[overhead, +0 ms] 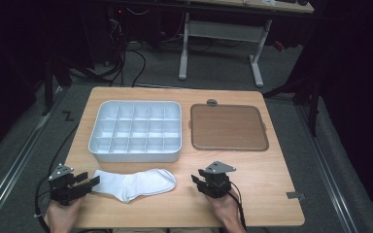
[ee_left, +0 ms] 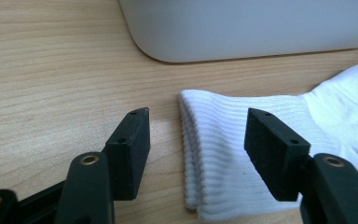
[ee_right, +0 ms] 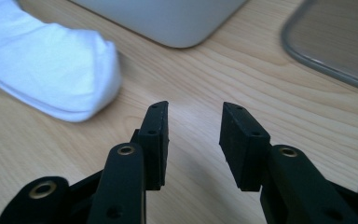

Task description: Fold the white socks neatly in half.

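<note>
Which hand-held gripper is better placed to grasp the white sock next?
Left. The left hand-held gripper has open jaws straddling the ribbed cuff of the white sock, pads not pressing. The right hand-held gripper sits over bare table, beside the toe.

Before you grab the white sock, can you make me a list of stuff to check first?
1. White ribbed cotton sock lies flat on the wooden table: ok.
2. Sock's cuff sits between the left gripper jaws: ok.
3. Left pads already pressing the cuff: not ok, a gap shows on both sides.
4. Right gripper is open with nothing in it: ok.
5. Right gripper lined up on the sock's toe: not ok, the toe lies off to one side.
6. White plastic tray with square compartments has room: ok, its compartments look free.
</note>
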A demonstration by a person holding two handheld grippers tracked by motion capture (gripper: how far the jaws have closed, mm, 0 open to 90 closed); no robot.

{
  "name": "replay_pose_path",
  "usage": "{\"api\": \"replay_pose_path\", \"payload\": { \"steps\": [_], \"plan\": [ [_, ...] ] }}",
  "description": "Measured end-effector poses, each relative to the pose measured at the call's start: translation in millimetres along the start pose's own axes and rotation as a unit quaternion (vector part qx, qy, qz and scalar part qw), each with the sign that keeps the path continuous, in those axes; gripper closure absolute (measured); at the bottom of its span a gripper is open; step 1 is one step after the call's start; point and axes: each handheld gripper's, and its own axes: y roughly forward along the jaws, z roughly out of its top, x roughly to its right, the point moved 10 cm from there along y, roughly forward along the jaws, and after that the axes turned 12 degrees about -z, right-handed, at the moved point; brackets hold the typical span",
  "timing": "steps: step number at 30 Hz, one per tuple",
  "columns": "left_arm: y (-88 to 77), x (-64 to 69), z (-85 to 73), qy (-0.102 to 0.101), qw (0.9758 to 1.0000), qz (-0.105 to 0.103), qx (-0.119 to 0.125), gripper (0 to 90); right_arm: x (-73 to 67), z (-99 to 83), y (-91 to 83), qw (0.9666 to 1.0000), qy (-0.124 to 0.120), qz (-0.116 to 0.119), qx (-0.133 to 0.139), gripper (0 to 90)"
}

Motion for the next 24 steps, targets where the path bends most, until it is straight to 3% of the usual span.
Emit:
{"api": "replay_pose_path", "payload": {
  "steps": [3, 8, 13, 21, 24],
  "plan": [
    [2.0, 0.3, 0.0, -0.006, 1.0000, 0.002, 0.000, 41.3, -14.4, 2.2, 5.0, 0.9998, -0.009, 0.016, -0.005, 62.7],
    [5.7, 0.4, -1.9, -0.001, 0.9999, 0.011, 0.002, 41.2, -35.7, 7.0, 11.4, 0.9988, -0.030, 0.038, -0.005, 61.9],
    [11.6, 2.3, -7.2, 0.011, 0.9998, 0.018, -0.006, 41.9, -50.9, 15.7, 17.9, 0.9981, -0.034, 0.051, -0.001, 61.4],
    [14.0, 0.6, -9.5, 0.021, 0.9993, 0.029, -0.002, 43.7, -61.2, 19.1, 32.9, 0.9977, -0.039, 0.053, -0.012, 61.7],
    [13.6, 0.6, -9.9, 0.022, 0.9993, 0.030, -0.007, 48.0, -62.0, 17.8, 36.9, 0.9977, -0.037, 0.054, -0.019, 65.5]
  ]
}}
